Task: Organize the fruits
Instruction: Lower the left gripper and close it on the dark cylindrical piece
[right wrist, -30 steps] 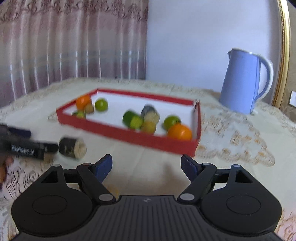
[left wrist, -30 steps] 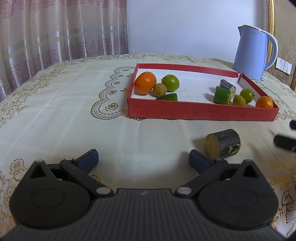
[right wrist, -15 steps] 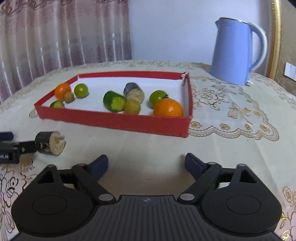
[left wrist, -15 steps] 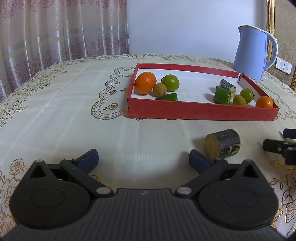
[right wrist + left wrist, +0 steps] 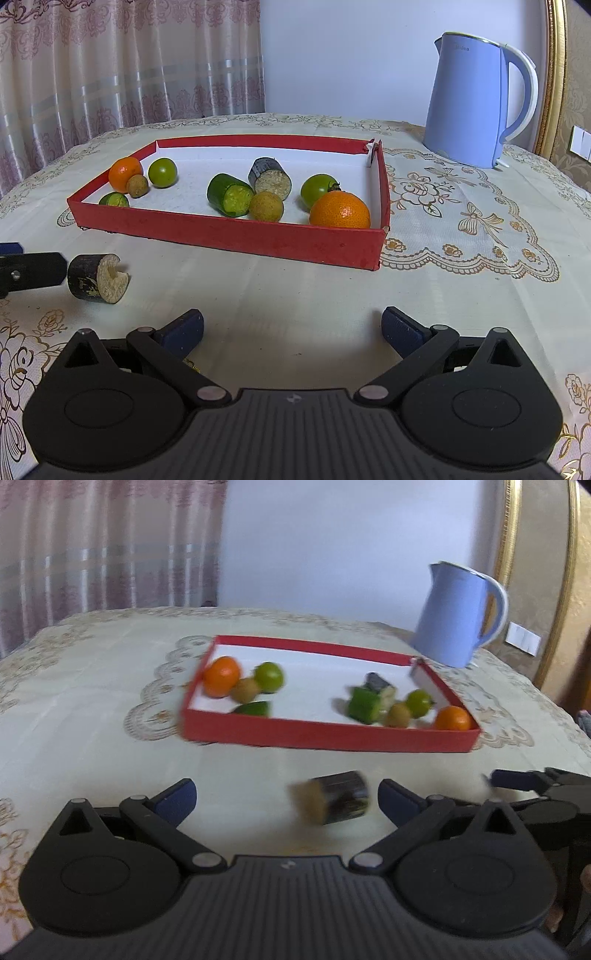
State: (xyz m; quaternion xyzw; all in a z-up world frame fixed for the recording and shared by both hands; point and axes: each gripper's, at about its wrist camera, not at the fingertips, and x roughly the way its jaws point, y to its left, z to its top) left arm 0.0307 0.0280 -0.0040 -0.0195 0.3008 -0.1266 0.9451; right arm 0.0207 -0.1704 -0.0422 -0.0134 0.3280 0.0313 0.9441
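A dark sugarcane piece (image 5: 334,801) lies on the tablecloth in front of the red tray (image 5: 325,734); it also shows in the right wrist view (image 5: 96,278). My left gripper (image 5: 286,797) is open, and the piece lies between its fingers toward the right one. My right gripper (image 5: 291,328) is open and empty, over bare cloth in front of the red tray (image 5: 229,232). The tray holds oranges (image 5: 340,209), green fruits (image 5: 162,171), small brown fruits (image 5: 266,206), cucumber pieces (image 5: 231,195) and another sugarcane piece (image 5: 270,179).
A blue kettle (image 5: 480,99) stands behind the tray's right end, also in the left wrist view (image 5: 460,614). The right gripper's fingertip (image 5: 513,780) shows at the left view's right edge. Curtains hang at the back left.
My left gripper has moved up and right, so the sugarcane piece now lies between its fingers; its view is blurred. My right gripper has come closer to the left one.
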